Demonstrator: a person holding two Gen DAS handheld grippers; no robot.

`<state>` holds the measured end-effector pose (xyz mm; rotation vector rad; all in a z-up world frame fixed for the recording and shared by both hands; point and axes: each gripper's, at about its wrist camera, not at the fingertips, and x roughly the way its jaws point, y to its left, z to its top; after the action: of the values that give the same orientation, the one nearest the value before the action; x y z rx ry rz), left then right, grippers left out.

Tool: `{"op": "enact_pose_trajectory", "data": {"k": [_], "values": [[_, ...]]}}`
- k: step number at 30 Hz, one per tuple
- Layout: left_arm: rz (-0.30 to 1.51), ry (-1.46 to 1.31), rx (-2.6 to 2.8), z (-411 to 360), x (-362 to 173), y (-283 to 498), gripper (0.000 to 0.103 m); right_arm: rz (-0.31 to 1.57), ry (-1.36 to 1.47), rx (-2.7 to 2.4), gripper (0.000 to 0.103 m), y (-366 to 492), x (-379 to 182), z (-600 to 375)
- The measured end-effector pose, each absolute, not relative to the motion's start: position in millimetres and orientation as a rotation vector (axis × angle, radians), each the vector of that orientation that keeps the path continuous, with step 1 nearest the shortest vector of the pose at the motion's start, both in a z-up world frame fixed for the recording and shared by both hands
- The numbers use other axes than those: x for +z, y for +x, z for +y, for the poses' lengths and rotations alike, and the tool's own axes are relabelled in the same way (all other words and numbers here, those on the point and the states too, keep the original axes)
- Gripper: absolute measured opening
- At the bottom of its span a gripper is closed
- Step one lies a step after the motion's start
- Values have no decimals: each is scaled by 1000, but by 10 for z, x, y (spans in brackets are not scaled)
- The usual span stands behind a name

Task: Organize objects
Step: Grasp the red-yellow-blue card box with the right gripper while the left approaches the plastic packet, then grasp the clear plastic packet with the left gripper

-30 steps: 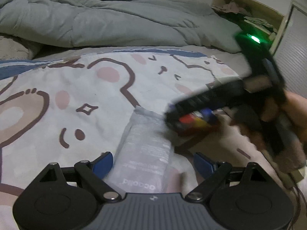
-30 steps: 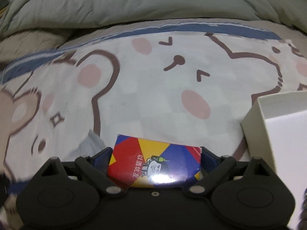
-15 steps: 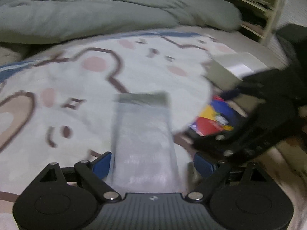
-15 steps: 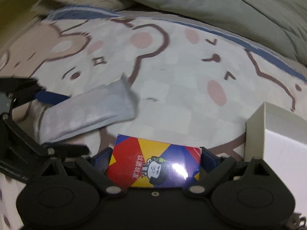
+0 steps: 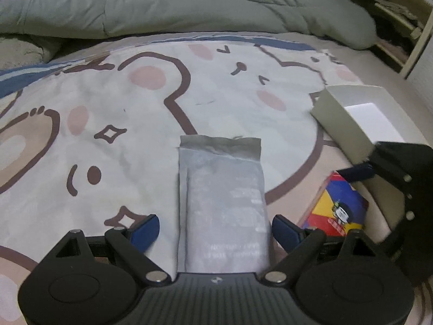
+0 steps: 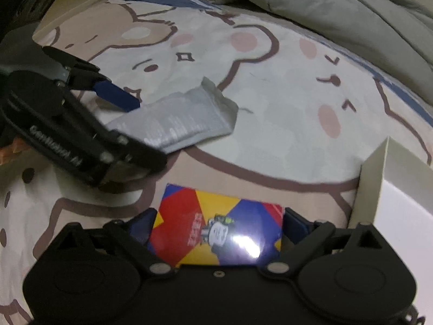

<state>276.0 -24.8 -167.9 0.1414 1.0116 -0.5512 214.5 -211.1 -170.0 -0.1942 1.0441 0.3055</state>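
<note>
A silver foil pouch lies flat on the bear-print bedsheet, between the blue fingertips of my left gripper, which is open around it with gaps on both sides. It also shows in the right wrist view. My right gripper is shut on a red, yellow and blue card box, held low over the sheet. The box also shows at the right of the left wrist view. A white open box stands on the bed at the right; its corner is close beside my right gripper.
A rumpled grey-green duvet lies across the far side of the bed. A shelf unit stands at the far right beyond the bed. The left gripper's body reaches in from the left of the right wrist view.
My right gripper with the card box has swung left and down beside the white box. My left gripper has squared up over the foil pouch, which now lies straight between its fingers.
</note>
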Motion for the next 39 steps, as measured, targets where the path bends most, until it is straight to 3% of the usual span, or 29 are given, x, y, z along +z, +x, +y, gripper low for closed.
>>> {"op": "enact_pose_trajectory", "data": {"k": [6,13,22,39], "values": [[1048,212,-467,-431,-1733,2803,90,1073,-163,273,100,2134,-1679,-2129],[1058,221,-442,-391,-1691,2793,69,1091,-104,232,95,2196,-1661,-2142],[1075,199,-387,-300,-1672,2741,57,1131,-94,196,91,2238,-1652,-2095],[947,170,-250,-21,-967,2505,55,999,-69,138,90,2149,-1047,-2042]]}}
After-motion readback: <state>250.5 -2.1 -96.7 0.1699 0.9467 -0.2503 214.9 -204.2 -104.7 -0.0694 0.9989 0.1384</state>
